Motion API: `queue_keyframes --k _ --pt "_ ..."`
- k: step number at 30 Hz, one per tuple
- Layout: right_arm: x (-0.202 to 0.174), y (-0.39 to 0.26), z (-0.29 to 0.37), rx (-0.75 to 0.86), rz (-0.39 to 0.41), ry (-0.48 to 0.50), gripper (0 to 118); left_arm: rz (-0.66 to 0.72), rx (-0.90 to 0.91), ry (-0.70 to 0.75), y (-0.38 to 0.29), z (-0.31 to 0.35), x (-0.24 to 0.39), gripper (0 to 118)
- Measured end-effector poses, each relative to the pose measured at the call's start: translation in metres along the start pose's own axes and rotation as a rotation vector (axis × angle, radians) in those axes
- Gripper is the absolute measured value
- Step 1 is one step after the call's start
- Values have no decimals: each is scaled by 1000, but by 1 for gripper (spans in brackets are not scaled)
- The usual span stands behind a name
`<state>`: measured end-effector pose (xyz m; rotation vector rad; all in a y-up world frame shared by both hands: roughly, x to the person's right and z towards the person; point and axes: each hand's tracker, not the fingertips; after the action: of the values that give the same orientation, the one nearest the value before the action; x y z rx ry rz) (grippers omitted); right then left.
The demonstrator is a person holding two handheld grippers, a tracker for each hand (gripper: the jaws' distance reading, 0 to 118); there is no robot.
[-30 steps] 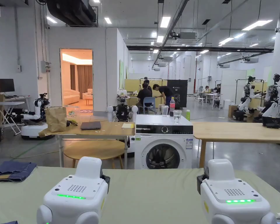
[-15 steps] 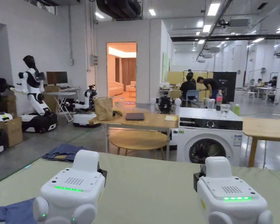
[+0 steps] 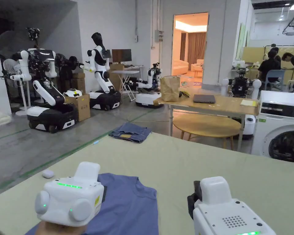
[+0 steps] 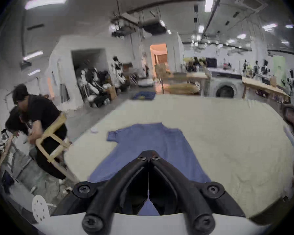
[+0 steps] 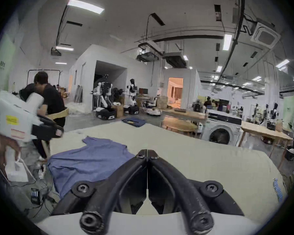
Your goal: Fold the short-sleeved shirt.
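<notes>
Where the pale green table [image 3: 204, 165] nears its left edge, a blue short-sleeved shirt [image 4: 148, 147] is spread flat, one sleeve out, mildly wrinkled. Above it the left gripper [image 4: 148, 156] and right gripper [image 5: 147, 151] are held with jaws closed on nothing.
</notes>
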<state>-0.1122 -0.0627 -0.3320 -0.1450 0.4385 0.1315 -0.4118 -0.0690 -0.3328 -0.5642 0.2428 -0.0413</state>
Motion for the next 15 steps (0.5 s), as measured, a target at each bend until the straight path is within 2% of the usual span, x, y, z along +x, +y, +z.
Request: queue_keyframes --k 1,2,3,4,5,10,12,15 --pt "2 -6 -4 -11 8 -6 0 -9 -68 -42 0 -30 5 0" --pt "4 -10 -6 -21 13 -6 0 2 -122 -68 0 -55 8 21" --pt "7 -17 -11 -39 21 -12 0 25 -221 -110 -3 -94 12 82" --pt "9 -21 -15 -52 24 -14 0 47 -299 -168 -7 -120 14 114" --pt "13 -27 -19 -73 32 -18 0 66 -371 -232 -14 -151 19 117" --pt "35 -56 -33 -156 68 -63 0 -113 -441 -59 -34 -245 47 117" --pt "44 -65 -35 -183 81 -83 0 -52 -504 -55 -48 -275 44 117" --pt "62 -75 -36 -224 75 -108 0 73 -604 -133 -72 -297 34 116"
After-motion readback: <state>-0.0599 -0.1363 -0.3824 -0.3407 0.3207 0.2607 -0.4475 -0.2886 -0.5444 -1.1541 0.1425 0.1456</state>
